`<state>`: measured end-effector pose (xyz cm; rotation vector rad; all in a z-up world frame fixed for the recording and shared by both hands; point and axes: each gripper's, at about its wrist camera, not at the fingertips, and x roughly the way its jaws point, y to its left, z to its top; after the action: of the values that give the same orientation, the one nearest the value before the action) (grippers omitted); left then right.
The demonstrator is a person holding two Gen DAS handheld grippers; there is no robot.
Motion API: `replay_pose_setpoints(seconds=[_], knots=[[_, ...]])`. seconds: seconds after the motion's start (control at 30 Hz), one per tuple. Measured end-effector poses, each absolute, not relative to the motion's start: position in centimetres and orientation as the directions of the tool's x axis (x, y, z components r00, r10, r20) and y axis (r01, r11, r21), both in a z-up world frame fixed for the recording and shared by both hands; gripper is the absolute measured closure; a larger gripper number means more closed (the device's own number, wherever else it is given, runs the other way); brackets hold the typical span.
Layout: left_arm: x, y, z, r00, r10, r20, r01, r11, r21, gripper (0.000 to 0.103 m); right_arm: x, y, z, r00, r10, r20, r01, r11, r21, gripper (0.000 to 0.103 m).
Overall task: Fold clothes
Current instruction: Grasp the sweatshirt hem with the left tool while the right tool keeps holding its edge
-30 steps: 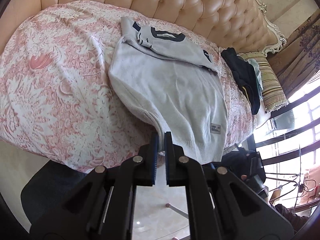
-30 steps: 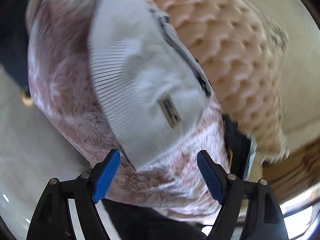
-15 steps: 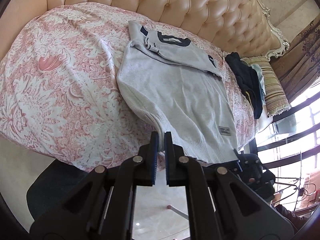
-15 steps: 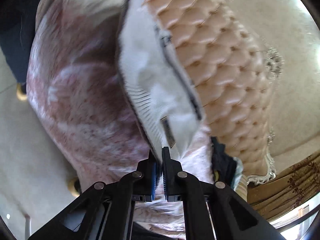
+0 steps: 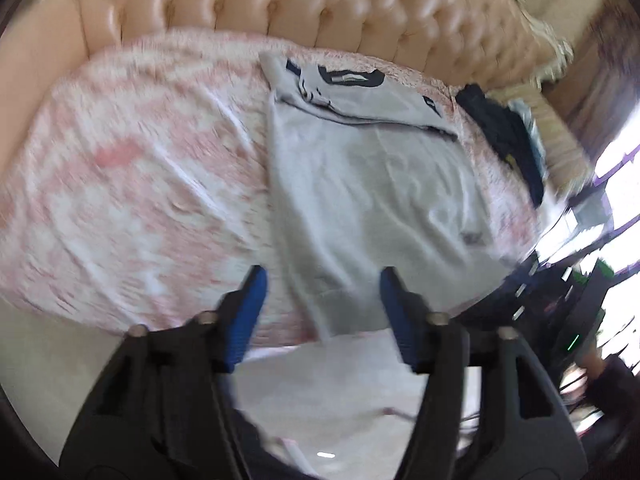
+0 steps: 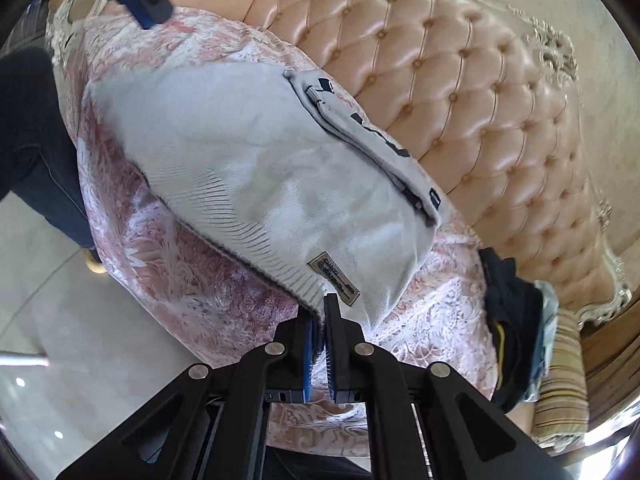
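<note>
A light grey knit sweater [image 5: 372, 184] lies on the pink floral cover [image 5: 140, 184], its sleeves and dark-trimmed collar folded across the top. My left gripper [image 5: 322, 306] stands open at the sofa's front edge, and the sweater's hem corner lies loose between its blue pads [image 5: 252, 300]. This view is motion-blurred. In the right wrist view my right gripper [image 6: 319, 320] is shut on the ribbed hem of the sweater [image 6: 248, 160], just beside the sewn label [image 6: 332, 278]. The left gripper's blue-padded finger [image 6: 144, 0] shows at the top left.
A tufted peach sofa back [image 6: 460, 80] rises behind the cover. A pile of dark clothes [image 6: 510, 312] and a striped cushion [image 6: 560, 384] lie at the right end. A person's leg in dark trousers [image 6: 36, 148] stands at the left. Pale floor [image 6: 60, 340] lies below.
My left gripper has opened and let go of the hem's left corner. My right gripper, open a second ago, closed on the hem's right corner and still holds it.
</note>
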<state>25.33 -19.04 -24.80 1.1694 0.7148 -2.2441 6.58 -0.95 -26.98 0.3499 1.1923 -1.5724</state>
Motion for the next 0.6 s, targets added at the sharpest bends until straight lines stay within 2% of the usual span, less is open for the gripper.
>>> replay_pose_setpoints(seconds=[0.1,0.2,0.37,0.43,0.6], knots=[[24.7,-15.5,-26.7,-0.442,-0.301,-0.845,0.519,-0.854,0.033,0.040,6.0,-1.3,-26.7,-0.338,-0.548,-0.765,0.891,0.075,-0.448,0.099],[24.1,-12.0,-28.6,-0.403,-0.416,-0.815,0.351,-0.893,0.282,0.040,5.5,-1.9,-26.1,-0.308,-0.542,-0.782,0.913,0.063,-0.403,0.098],[23.1,-6.1,-31.9,-0.393,-0.590,-0.706,0.016,-0.772,0.636,0.040,5.1,-2.1,-25.6,-0.308,-0.545,-0.780,0.918,0.045,-0.394,0.098],[22.7,-3.8,-33.1,-0.409,-0.644,-0.646,-0.119,-0.665,0.738,0.040,5.1,-2.0,-25.2,-0.313,-0.550,-0.774,0.917,0.038,-0.398,0.098],[22.1,-4.0,-34.9,-0.424,-0.711,-0.562,-0.140,-0.561,0.816,0.040,4.9,-1.9,-24.0,-0.311,-0.565,-0.764,0.916,0.036,-0.400,0.098]])
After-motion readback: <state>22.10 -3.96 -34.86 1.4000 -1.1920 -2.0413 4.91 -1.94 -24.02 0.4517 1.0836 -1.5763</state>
